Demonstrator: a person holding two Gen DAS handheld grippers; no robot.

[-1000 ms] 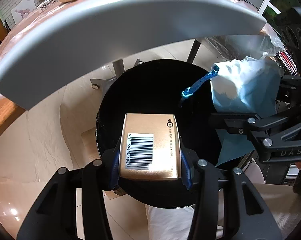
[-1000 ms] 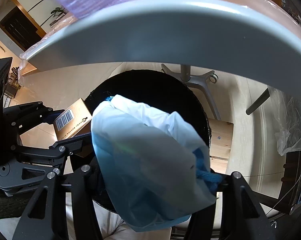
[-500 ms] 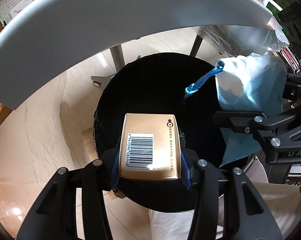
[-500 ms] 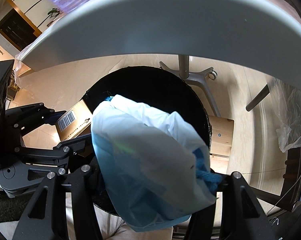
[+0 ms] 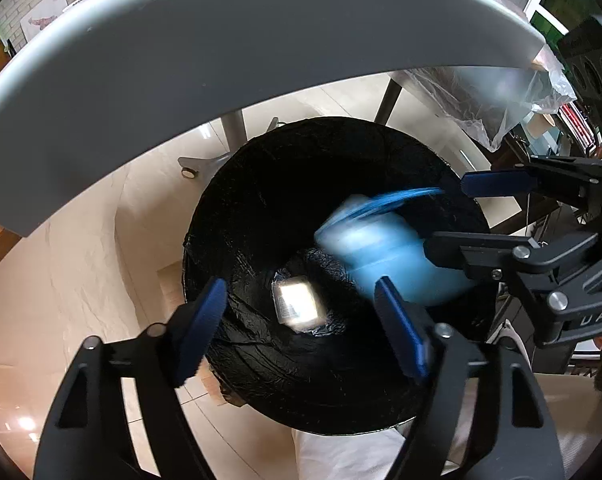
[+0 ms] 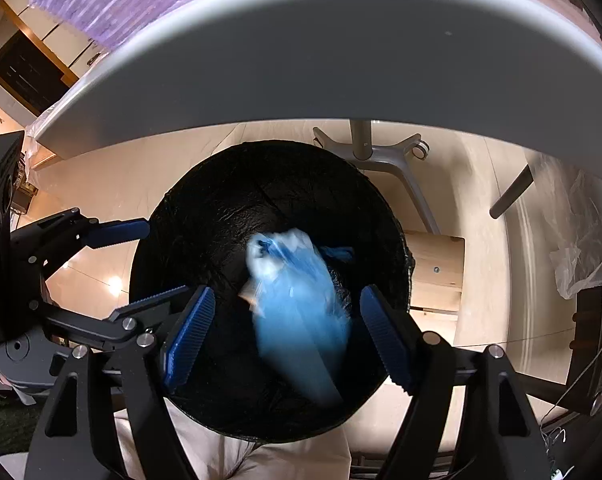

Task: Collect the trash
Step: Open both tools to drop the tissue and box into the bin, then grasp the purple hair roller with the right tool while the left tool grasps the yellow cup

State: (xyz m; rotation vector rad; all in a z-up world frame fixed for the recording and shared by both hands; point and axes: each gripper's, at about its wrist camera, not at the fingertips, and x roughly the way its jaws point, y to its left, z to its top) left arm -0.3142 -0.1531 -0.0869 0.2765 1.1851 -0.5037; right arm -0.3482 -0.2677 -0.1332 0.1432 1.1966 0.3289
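A round bin with a black liner (image 5: 237, 208) (image 6: 205, 200) stands on the floor below both grippers. A gold box with a barcode (image 5: 299, 308) lies at the bin's bottom. A light blue plastic bag with a blue drawstring (image 5: 381, 256) (image 6: 297, 300) is blurred in mid-fall inside the bin. My left gripper (image 5: 301, 328) (image 6: 141, 266) hangs over the bin's near side, its jaws opening with nothing between the pads. My right gripper (image 6: 289, 334) (image 5: 461, 216) is over the bin too, jaws opening; the bag sits below them, untouched by the pads.
A grey curved table edge (image 5: 221, 60) (image 6: 341, 60) overhangs the bin. Behind the bin are a metal table foot with castors (image 6: 361, 148), a wooden block (image 6: 433, 272) and a clear plastic bag (image 5: 481, 112). A person's light trousers (image 5: 341, 452) touch the near rim.
Both grippers have let go. The gold box dropped from the left pads to the bin's bottom. The blue bag left the right pads and is falling into the bin.
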